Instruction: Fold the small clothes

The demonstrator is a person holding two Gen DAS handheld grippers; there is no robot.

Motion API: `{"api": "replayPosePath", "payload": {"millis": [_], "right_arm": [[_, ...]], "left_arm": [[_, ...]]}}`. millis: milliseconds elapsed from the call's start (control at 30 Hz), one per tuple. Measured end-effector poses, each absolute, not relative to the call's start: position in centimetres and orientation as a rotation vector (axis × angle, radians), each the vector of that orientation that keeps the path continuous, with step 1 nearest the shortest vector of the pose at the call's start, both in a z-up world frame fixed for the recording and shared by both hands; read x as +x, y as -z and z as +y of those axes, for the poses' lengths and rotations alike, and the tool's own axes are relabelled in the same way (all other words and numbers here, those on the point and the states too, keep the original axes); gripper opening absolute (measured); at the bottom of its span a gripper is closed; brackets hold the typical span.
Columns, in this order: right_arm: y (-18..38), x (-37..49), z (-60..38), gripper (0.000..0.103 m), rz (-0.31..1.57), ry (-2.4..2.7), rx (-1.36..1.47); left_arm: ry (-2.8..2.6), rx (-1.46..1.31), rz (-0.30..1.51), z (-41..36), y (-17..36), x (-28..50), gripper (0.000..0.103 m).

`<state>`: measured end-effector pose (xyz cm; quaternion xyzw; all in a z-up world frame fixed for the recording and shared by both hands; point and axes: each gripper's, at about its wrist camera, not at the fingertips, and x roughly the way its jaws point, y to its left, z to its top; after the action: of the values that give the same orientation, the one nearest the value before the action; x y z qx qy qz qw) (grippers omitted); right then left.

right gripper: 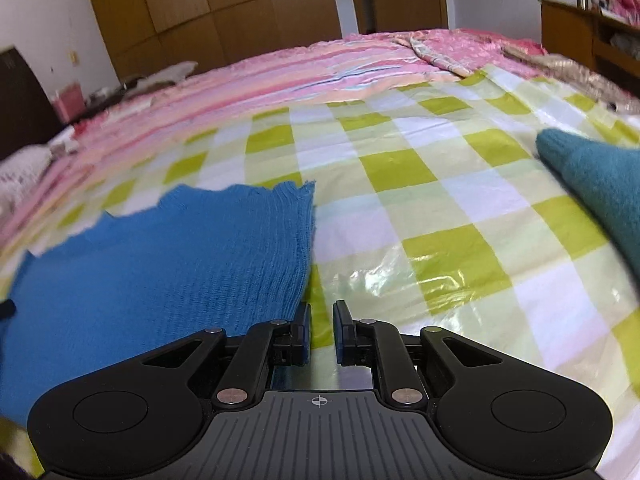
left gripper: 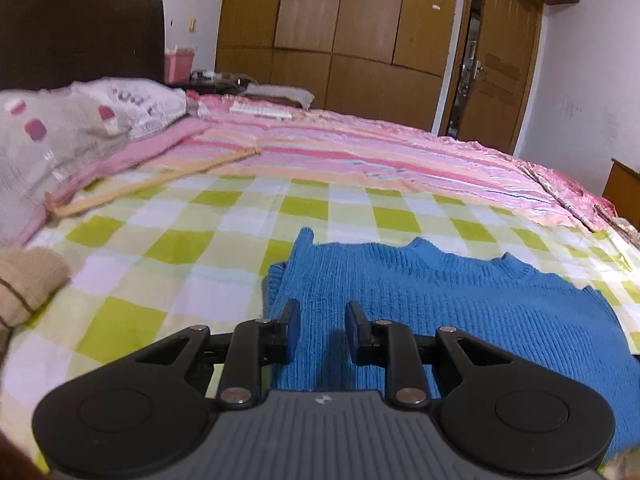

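A blue knitted sweater (left gripper: 440, 300) lies flat on the green-and-white checked plastic sheet (left gripper: 180, 248) over the bed. My left gripper (left gripper: 323, 312) hovers over the sweater's left part, jaws a little apart, with no cloth pinched between the pads. In the right wrist view the same sweater (right gripper: 160, 260) fills the left side. My right gripper (right gripper: 323, 308) sits just off its right edge above the checked sheet (right gripper: 440, 184), jaws slightly apart and nothing between them.
A teal knitted garment (right gripper: 600, 184) lies at the right. A beige garment (left gripper: 24, 280) and a pillow (left gripper: 60, 128) are at the left, beside a thin wooden stick (left gripper: 160, 180). A pink striped blanket (left gripper: 360, 144) covers the far bed; a wardrobe (left gripper: 340, 40) stands behind.
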<state>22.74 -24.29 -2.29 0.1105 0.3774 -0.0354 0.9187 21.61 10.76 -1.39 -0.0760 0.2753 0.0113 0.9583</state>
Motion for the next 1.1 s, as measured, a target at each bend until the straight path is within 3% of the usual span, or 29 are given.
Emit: {"api": "replayPosePath", "payload": {"millis": [567, 1100], "right_arm": [[3.6, 17.3, -28.6, 0.014, 0.763, -0.076, 0.512], [3.3, 17.6, -31.0, 0.023, 0.818, -0.15, 0.657]], "left_arm": [[0.203, 0.16, 0.539, -3.8, 0.3, 13.7, 0.031], [0.293, 0.553, 0.464, -12.4, 4.4, 10.2, 0.049]]}}
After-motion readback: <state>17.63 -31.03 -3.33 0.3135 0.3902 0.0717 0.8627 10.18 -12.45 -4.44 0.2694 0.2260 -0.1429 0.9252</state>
